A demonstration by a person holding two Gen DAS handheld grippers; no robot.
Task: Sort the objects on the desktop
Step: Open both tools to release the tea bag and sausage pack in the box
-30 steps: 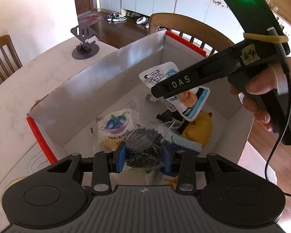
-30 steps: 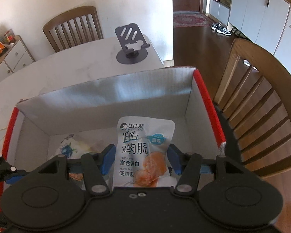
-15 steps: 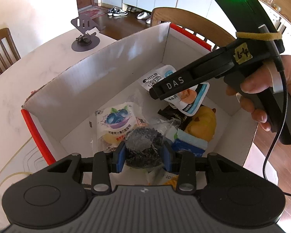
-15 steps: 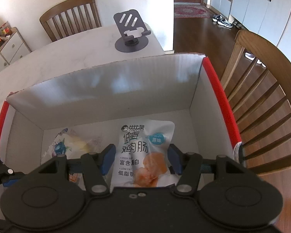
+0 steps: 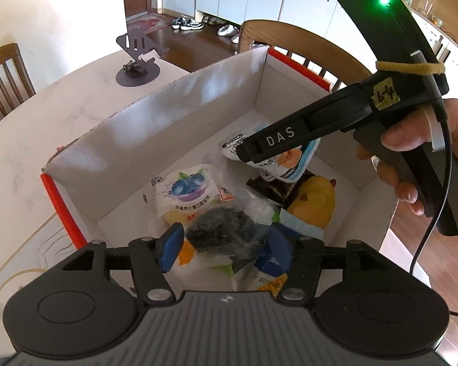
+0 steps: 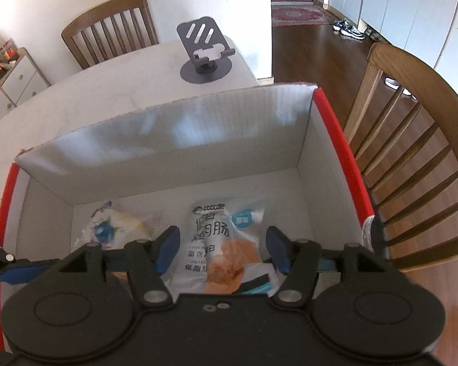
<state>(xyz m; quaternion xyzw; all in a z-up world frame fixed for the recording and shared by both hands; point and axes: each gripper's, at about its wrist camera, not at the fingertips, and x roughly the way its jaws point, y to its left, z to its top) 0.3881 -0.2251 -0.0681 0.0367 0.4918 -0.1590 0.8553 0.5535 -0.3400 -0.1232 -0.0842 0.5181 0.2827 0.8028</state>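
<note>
- While both grippers were held over the open cardboard box (image 5: 180, 113), the left gripper (image 5: 225, 247) was seen with its jaws opening around a clear bag of dark stuff (image 5: 219, 228), blue pads just off its sides, so it looked let go of, not clamped.
- That bag was lying right between the pads at the near end of the box, on top of the pile, beside the blueberry snack pack (image 5: 192, 192).
- The right gripper (image 6: 222, 250) was opening too, with the sausage pouch (image 6: 219, 244) between its spread pads, long axis running near to far; no pressing could be made out.
- Only in the left view were the yellow duck toy (image 5: 317, 201) and the person's hand (image 5: 427, 152) shown; in the right view the bag was hidden.
</note>
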